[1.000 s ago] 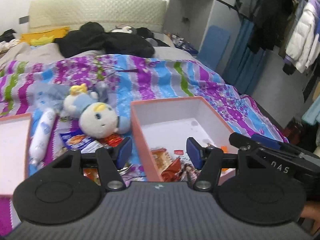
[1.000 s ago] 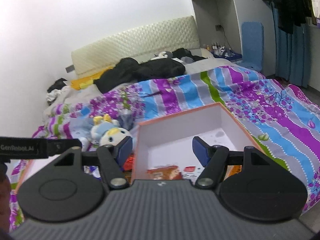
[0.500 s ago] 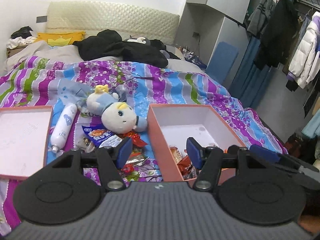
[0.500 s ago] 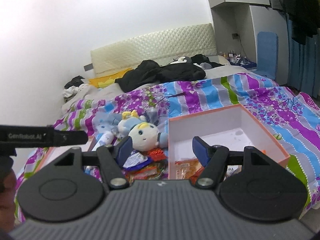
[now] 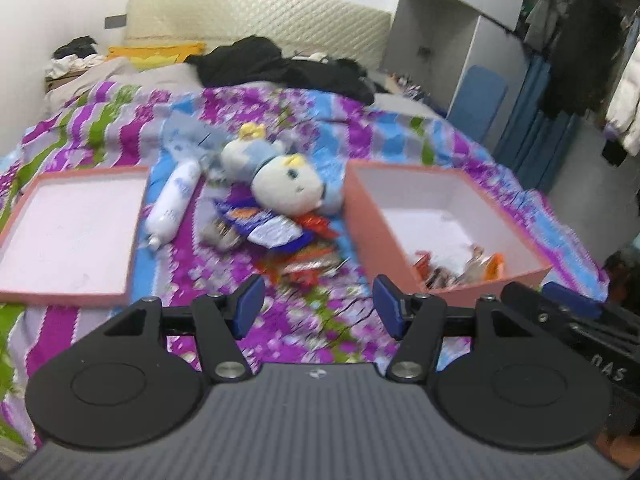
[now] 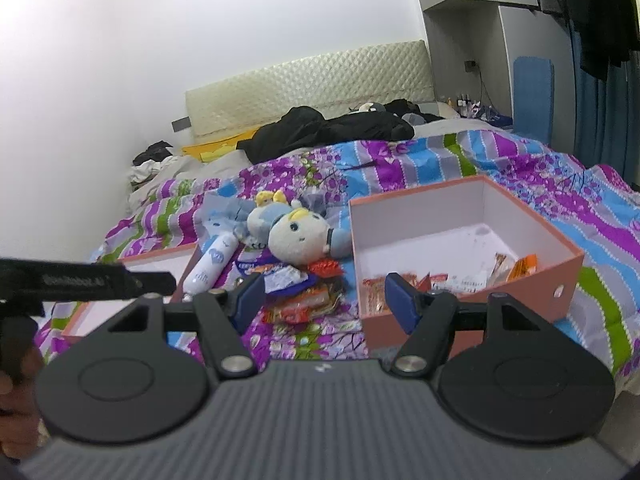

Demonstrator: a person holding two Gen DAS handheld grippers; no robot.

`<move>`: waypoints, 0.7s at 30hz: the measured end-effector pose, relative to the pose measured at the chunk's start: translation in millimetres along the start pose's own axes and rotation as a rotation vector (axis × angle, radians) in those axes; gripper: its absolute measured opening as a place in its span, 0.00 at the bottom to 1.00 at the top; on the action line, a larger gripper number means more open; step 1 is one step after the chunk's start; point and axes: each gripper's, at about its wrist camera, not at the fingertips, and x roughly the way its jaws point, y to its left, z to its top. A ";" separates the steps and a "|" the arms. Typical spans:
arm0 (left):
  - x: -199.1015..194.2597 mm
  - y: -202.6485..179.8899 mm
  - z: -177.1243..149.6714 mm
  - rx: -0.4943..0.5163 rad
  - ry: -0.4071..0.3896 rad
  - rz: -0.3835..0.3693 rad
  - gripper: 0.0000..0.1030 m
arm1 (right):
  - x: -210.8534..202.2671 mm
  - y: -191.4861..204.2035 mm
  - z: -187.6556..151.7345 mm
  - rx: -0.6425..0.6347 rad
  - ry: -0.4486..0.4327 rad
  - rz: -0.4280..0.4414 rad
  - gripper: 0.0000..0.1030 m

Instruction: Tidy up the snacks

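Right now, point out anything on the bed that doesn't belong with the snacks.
Two things stand out. A plush doll lies on top of the loose snack packets between the lid and the box, and a white bottle lies on its side beside them. Neither looks like a snack.

We see a loose heap of crinkled foil snack packets [image 5: 288, 240], orange, red, blue and white, lying on the bedspread just left of an open salmon-pink cardboard box with white inside [image 5: 372, 232]. A few more small orange and red snack packets [image 6: 460, 276] lie flat in the box's near end. Its shallow pink lid [image 5: 132, 236] rests upturned, well apart on the left.
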 end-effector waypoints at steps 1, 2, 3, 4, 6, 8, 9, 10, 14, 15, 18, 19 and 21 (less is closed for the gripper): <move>1.5 3.6 -4.9 -0.007 0.006 0.005 0.64 | 1.1 0.6 -4.6 0.005 0.008 0.007 0.66; 2.9 6.4 -8.1 -0.013 0.009 0.007 0.64 | 2.8 1.6 -8.8 0.006 0.019 0.012 0.66; 4.0 9.6 -11.2 -0.019 0.012 0.007 0.64 | 4.1 2.9 -12.6 0.004 0.028 0.017 0.66; 6.2 11.2 -12.2 -0.022 0.015 0.007 0.64 | 5.7 4.8 -16.9 -0.003 0.033 0.023 0.66; 11.5 14.1 -13.5 -0.025 0.027 0.009 0.64 | 9.8 9.2 -22.4 -0.017 0.046 0.027 0.66; 19.2 17.0 -14.5 -0.024 0.041 0.011 0.64 | 15.1 14.7 -26.9 -0.036 0.055 0.035 0.66; 23.3 19.0 -15.0 -0.025 0.048 0.015 0.64 | 18.6 17.0 -28.5 -0.045 0.063 0.036 0.66; 27.8 20.4 -14.7 -0.027 0.056 0.013 0.64 | 22.8 19.5 -29.9 -0.051 0.074 0.041 0.66; 50.7 28.3 -13.2 -0.045 0.092 0.004 0.64 | 38.4 25.5 -33.5 -0.078 0.103 0.057 0.66; 56.5 30.7 -12.1 -0.050 0.098 0.001 0.64 | 42.5 27.4 -33.7 -0.087 0.107 0.057 0.66; 71.9 38.7 -7.1 -0.065 0.109 0.004 0.64 | 57.0 33.1 -32.2 -0.109 0.115 0.060 0.66; 78.8 42.8 -4.8 -0.072 0.112 0.001 0.64 | 61.1 34.6 -31.6 -0.115 0.118 0.063 0.66; 90.4 50.4 -0.7 -0.087 0.118 -0.004 0.64 | 70.7 40.1 -32.2 -0.139 0.126 0.064 0.66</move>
